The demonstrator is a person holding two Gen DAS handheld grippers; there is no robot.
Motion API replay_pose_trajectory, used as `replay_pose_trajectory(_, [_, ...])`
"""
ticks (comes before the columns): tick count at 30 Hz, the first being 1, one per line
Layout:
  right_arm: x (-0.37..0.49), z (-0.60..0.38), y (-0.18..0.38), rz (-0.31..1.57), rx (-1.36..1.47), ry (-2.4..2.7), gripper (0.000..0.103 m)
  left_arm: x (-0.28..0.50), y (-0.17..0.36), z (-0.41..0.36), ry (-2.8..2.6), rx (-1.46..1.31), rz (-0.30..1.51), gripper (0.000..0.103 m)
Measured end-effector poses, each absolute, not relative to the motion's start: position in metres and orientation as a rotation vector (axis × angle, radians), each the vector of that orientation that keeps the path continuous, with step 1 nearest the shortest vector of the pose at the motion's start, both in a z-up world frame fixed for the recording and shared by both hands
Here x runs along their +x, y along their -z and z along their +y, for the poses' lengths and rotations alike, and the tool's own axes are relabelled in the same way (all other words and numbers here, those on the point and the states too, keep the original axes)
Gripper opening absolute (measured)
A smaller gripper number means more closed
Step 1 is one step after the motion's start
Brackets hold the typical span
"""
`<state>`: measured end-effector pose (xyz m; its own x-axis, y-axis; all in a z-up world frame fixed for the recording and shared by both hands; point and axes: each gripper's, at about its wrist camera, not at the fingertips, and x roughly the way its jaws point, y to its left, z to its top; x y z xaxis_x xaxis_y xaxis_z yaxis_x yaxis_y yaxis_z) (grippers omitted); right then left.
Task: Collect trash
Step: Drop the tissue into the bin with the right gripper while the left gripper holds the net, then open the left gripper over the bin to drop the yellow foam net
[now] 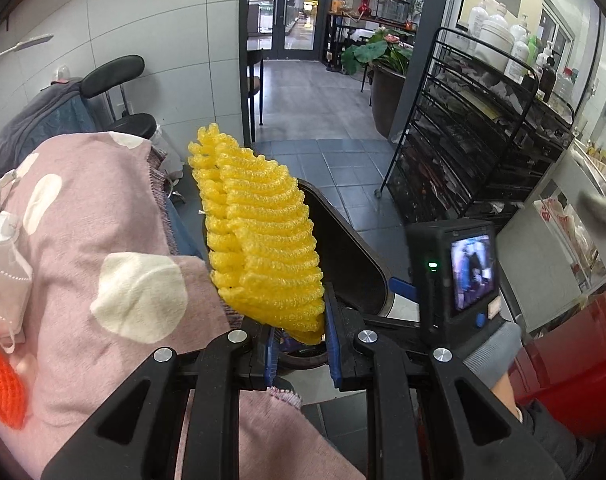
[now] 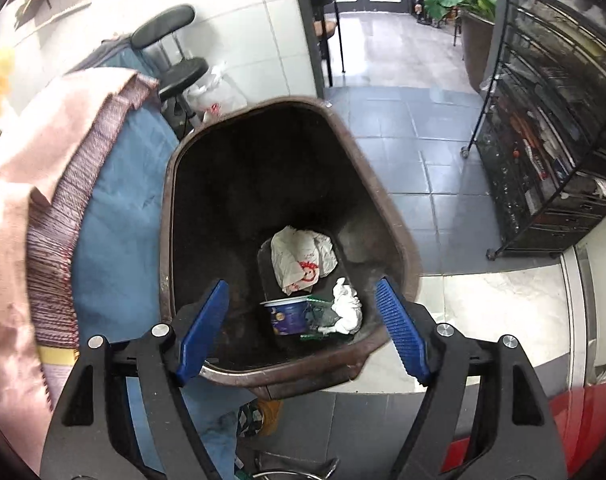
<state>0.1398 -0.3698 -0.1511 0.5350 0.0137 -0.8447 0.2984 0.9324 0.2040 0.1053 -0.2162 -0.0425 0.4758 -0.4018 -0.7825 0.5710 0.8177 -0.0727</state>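
Note:
My left gripper (image 1: 301, 354) is shut on the lower end of a yellow foam fruit net (image 1: 259, 236), which stands up from the blue pads. Behind the net shows the dark rim of the brown trash bin (image 1: 343, 248). In the right wrist view my right gripper (image 2: 303, 330) hangs open over the mouth of the brown bin (image 2: 387, 216), with nothing between its pads. At the bin's bottom lie a crumpled white bag with red print (image 2: 299, 258), a blue-and-white cup (image 2: 287, 314) and a white paper wad (image 2: 347, 306).
A person in a pink spotted top (image 1: 103, 240) and blue trousers (image 2: 119, 216) stands left of the bin. A black wire rack (image 2: 551, 120) on wheels stands at the right. A black stool (image 2: 183, 68) is behind. Something red (image 2: 583, 424) sits at the lower right.

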Motion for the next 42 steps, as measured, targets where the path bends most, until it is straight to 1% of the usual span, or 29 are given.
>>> replay_pose_trajectory(9, [0.114, -0.392, 0.137, 0.955, 0.401, 0.231, 0.077, 0.124, 0.056, -0.248, 0.601, 0.279, 0.949, 0.019])
replay_pose_trajectory(20, [0.103, -0.405, 0.134, 0.943, 0.423, 0.283, 0.078, 0.142, 0.081, -0.258, 0.573, 0.313, 1.031, 0.020])
replay_pose_trajectory(21, [0.103, -0.406, 0.134, 0.945, 0.425, 0.287, 0.078, 0.144, 0.082, -0.258, 0.574, 0.312, 1.037, 0.023])
replay_pose_trajectory(22, [0.104, -0.406, 0.135, 0.945, 0.428, 0.291, 0.078, 0.144, 0.083, -0.258, 0.575, 0.308, 1.043, 0.033])
replay_pose_trajectory(23, [0.103, -0.407, 0.135, 0.945, 0.432, 0.296, 0.078, 0.145, 0.084, -0.257, 0.576, 0.302, 1.048, 0.051])
replay_pose_trajectory(24, [0.103, -0.408, 0.135, 0.947, 0.433, 0.300, 0.078, 0.146, 0.083, -0.257, 0.579, 0.295, 1.048, 0.060])
replay_pose_trajectory(25, [0.103, -0.409, 0.136, 0.950, 0.433, 0.305, 0.078, 0.145, 0.083, -0.256, 0.580, 0.291, 1.039, 0.072])
replay_pose_trajectory(29, [0.102, -0.411, 0.136, 0.950, 0.433, 0.315, 0.078, 0.142, 0.080, -0.258, 0.584, 0.310, 0.994, 0.087])
replay_pose_trajectory(32, [0.102, -0.412, 0.136, 0.952, 0.438, 0.319, 0.079, 0.140, 0.079, -0.259, 0.599, 0.314, 0.980, 0.088])
replay_pose_trajectory(38, [0.102, -0.414, 0.137, 0.959, 0.445, 0.321, 0.079, 0.138, 0.072, -0.257, 0.606, 0.301, 0.941, 0.094])
replay_pose_trajectory(42, [0.101, -0.415, 0.137, 0.958, 0.446, 0.322, 0.079, 0.138, 0.069, -0.253, 0.608, 0.278, 0.932, 0.094])
